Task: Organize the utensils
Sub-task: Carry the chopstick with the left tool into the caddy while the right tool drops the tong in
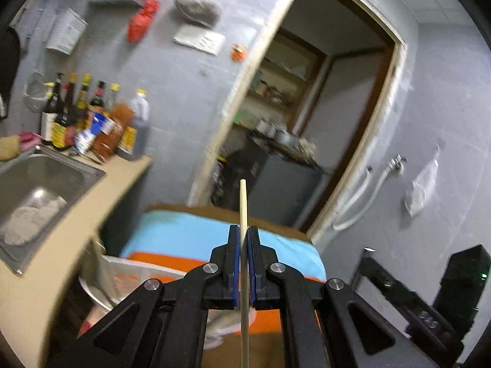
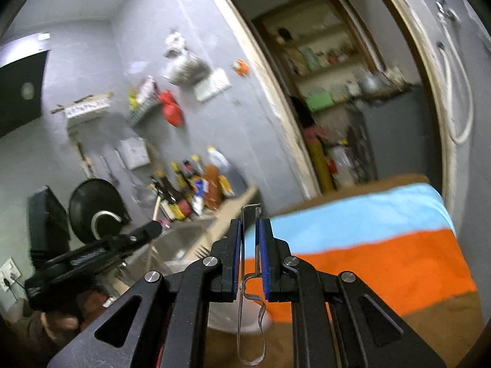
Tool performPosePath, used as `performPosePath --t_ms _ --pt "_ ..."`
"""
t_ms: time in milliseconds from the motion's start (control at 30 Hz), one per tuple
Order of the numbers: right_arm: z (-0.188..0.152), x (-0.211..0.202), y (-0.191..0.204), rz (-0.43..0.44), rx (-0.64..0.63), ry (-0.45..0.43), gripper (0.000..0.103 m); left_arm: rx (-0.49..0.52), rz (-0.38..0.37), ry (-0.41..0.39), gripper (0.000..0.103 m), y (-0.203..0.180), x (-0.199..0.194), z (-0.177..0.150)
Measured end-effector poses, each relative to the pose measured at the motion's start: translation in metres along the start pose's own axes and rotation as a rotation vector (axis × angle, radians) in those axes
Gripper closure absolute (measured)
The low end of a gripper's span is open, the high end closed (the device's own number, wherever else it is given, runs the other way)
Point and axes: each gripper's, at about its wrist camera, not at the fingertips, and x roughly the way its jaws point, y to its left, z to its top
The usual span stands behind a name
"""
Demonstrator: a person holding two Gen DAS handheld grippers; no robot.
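My left gripper is shut on a pale wooden chopstick that stands upright between the blue pads and sticks out above and below them. In the right wrist view it shows at the left, held by a hand. My right gripper is shut on a thin metal utensil, a bent looped strip that hangs down below the pads. Both grippers are held up in the air over a brown table spread with a blue and orange cloth. The right gripper's black body shows at the lower right of the left wrist view.
A steel sink lies in the beige counter at the left, with several sauce bottles behind it. A black wok hangs on the grey wall. An open doorway leads to shelves. A white bowl sits below the grippers.
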Motion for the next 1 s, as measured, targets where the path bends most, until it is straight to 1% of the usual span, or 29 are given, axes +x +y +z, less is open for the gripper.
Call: performPosePath --t_ms 67,233,367,500,667,833,1000 --pt "0.007 0.002 0.015 0.021 -0.013 -0.021 0.092 -0.004 0.022 -0.023 0.098 0.014 -0.004 0.008" --pt "0.021 0.017 0.049 0.060 -0.057 -0.070 0.092 -0.021 0.055 -0.051 0.098 0.042 -0.005 0.022" --pt "0.026 0.025 0.067 0.076 -0.082 -0.108 0.092 -0.017 0.075 -0.061 0.098 0.054 0.001 0.030" --pt "0.029 0.036 0.084 0.081 -0.115 -0.141 0.092 0.003 0.092 -0.077 0.098 0.057 0.010 0.034" --pt "0.030 0.051 0.097 0.071 -0.153 -0.150 0.092 0.016 0.100 -0.101 0.098 0.060 0.023 0.037" --pt "0.029 0.058 0.097 0.068 -0.160 -0.141 0.092 0.031 0.113 -0.104 0.098 0.065 0.035 0.038" --pt "0.028 0.065 0.098 0.068 -0.158 -0.128 0.092 0.021 0.117 -0.093 0.098 0.071 0.042 0.036"
